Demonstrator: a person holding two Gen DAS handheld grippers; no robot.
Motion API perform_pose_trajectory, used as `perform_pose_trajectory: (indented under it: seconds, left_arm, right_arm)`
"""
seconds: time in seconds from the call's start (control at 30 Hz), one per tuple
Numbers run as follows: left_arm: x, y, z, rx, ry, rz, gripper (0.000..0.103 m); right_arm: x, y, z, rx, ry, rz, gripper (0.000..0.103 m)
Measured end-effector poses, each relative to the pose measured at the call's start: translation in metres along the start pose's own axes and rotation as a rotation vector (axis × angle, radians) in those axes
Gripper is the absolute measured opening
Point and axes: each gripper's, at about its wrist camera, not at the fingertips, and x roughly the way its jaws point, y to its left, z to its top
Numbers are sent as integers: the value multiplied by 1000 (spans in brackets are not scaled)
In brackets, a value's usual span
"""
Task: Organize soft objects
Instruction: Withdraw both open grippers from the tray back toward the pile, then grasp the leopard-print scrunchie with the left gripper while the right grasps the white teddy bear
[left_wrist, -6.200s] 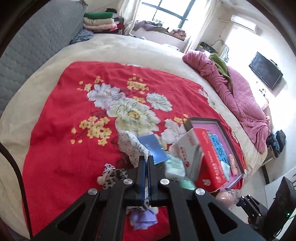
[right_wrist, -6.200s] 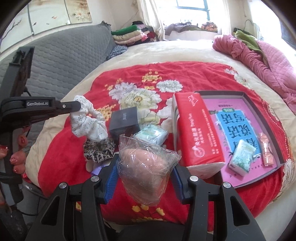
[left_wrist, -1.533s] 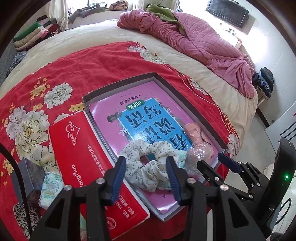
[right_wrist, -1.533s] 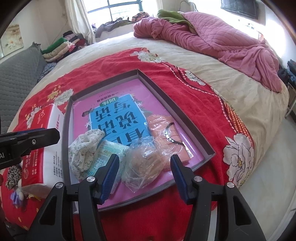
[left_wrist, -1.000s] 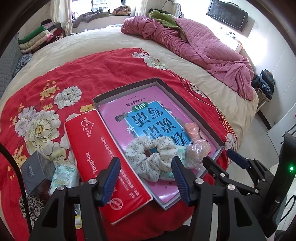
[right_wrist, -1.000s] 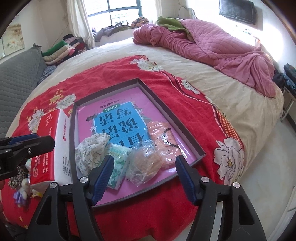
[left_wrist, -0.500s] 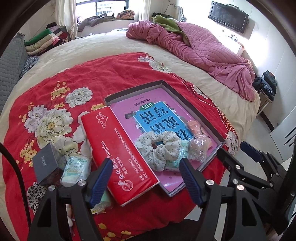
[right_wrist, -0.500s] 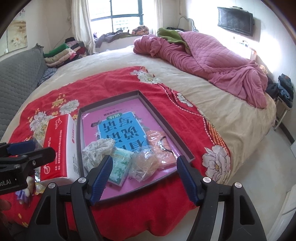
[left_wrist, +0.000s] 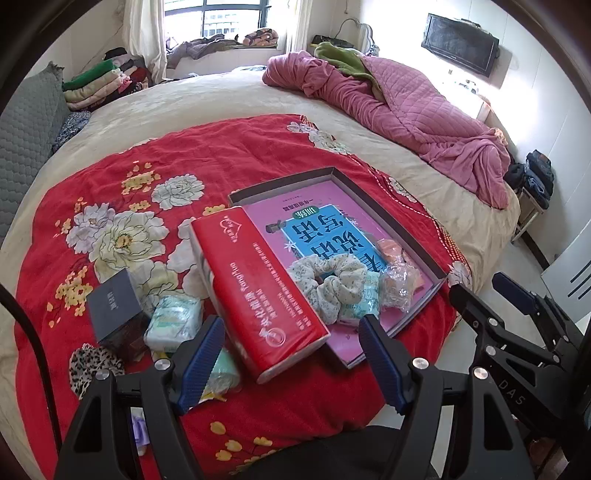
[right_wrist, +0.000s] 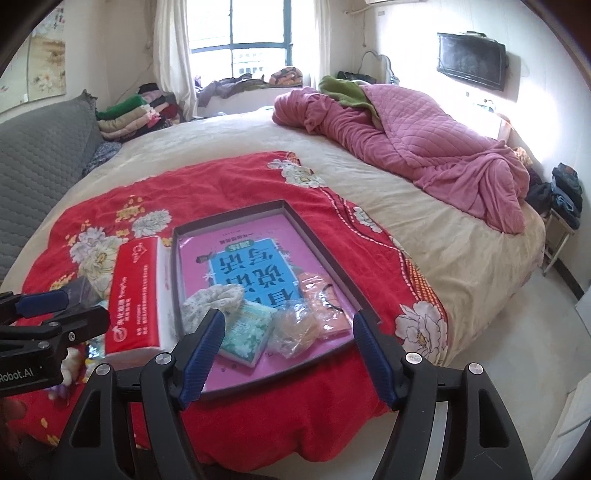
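Observation:
A shallow grey tray (left_wrist: 280, 183) (right_wrist: 229, 216) lined with a pink book lies on the red floral blanket. At its near end lie a floral scrunchie (left_wrist: 328, 280) (right_wrist: 210, 299), a green tissue packet (right_wrist: 251, 332), a bagged peach sponge (left_wrist: 397, 284) (right_wrist: 295, 326) and an orange packet (right_wrist: 321, 295). My left gripper (left_wrist: 288, 332) hovers open over the red tissue pack (left_wrist: 258, 284) and the tray's near edge. Before the tray my right gripper (right_wrist: 288, 319) hangs open. Neither holds anything.
Left of the red pack lie a dark box (left_wrist: 112, 302), another green tissue packet (left_wrist: 173, 321) and a leopard scrunchie (left_wrist: 92, 365). A pink quilt (right_wrist: 424, 147) is heaped at the bed's far right. Floor runs along the bed's right side.
Earlier the left gripper carried the floral scrunchie and the right the bagged sponge; both now lie in the tray. Both grippers have drawn back and up, and the left jaws have widened.

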Motion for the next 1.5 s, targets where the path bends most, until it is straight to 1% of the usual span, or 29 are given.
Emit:
perform_pose_trajectory:
  seconds: [0.37,0.67,0.93,1.17,1.3,1.5]
  left_arm:
    - [-15,27,-20,-43,-6,27,74]
    - [-24,59,-33,-103,-4,48,74]
    - [-37,81,-41,-144,-26,57,74]
    - [-53,106,-50,-202,-47,74,74]
    - [-65,123,-53,-230,-55,102,74]
    - [-86,152,-57,-281,-61,171,74]
  right_arm:
    - [-8,23,-6,-43,7,39,73]
    - [-16,52,-5,-98,2,69,73]
    - [-28,77,-5,-143,-5,110,73]
    - [-43,104,-6,-191,-24,155,73]
    - [-50,115,-6,-213,-34,170,73]
    - [-60,125,-2,-228,-54,188,73]
